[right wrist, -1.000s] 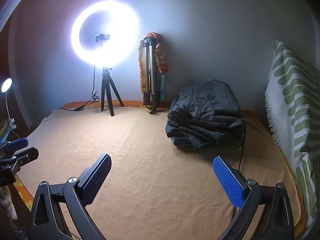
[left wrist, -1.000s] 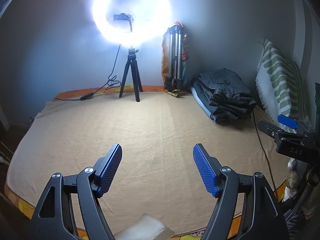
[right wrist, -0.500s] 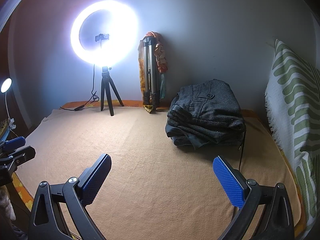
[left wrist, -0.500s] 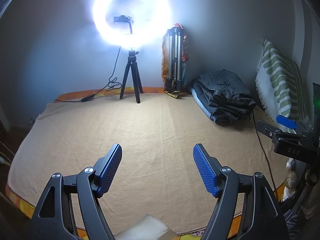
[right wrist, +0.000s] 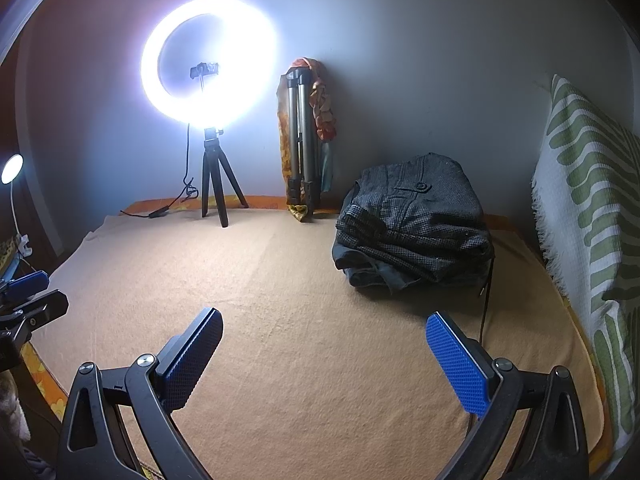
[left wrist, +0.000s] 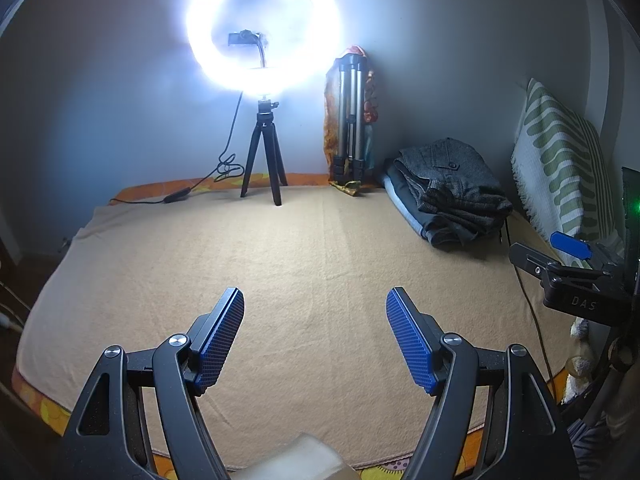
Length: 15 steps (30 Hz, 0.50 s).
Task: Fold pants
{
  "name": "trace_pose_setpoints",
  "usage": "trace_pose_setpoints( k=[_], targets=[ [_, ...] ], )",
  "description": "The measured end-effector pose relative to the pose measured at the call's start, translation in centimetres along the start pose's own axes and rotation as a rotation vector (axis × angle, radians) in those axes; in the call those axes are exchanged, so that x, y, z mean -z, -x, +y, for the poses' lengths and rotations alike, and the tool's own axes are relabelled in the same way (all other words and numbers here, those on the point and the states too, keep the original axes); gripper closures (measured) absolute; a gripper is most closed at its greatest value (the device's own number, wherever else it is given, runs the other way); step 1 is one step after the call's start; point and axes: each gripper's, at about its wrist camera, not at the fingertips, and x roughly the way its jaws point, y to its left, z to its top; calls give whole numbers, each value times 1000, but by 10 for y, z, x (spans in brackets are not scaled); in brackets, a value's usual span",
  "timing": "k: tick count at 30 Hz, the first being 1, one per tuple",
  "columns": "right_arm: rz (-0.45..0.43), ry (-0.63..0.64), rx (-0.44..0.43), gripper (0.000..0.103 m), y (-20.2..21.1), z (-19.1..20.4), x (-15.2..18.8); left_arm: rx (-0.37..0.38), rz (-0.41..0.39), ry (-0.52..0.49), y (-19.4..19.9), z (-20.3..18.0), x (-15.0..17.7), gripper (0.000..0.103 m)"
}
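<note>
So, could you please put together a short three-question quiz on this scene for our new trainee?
1. True or false: the left tongs are shut on the stack of folded pants.
2. Multiple choice: what stands right beside the ring light against the wall? A) a folded silver tripod B) a laundry basket C) a chair
3. Fill in: the pants lie on the tan blanket, near the green-and-white ______.

Key
1. False: both the left and the right tongs are open and hold nothing.
2. A
3. Pillow
</note>
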Motion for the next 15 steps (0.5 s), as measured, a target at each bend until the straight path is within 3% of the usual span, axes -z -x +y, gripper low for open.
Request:
trace_pose_setpoints(
  k=[15],
  targets=[
    [11, 2, -1, 0, -4, 1, 0, -6, 1, -1, 0, 2, 2, 29]
  ],
)
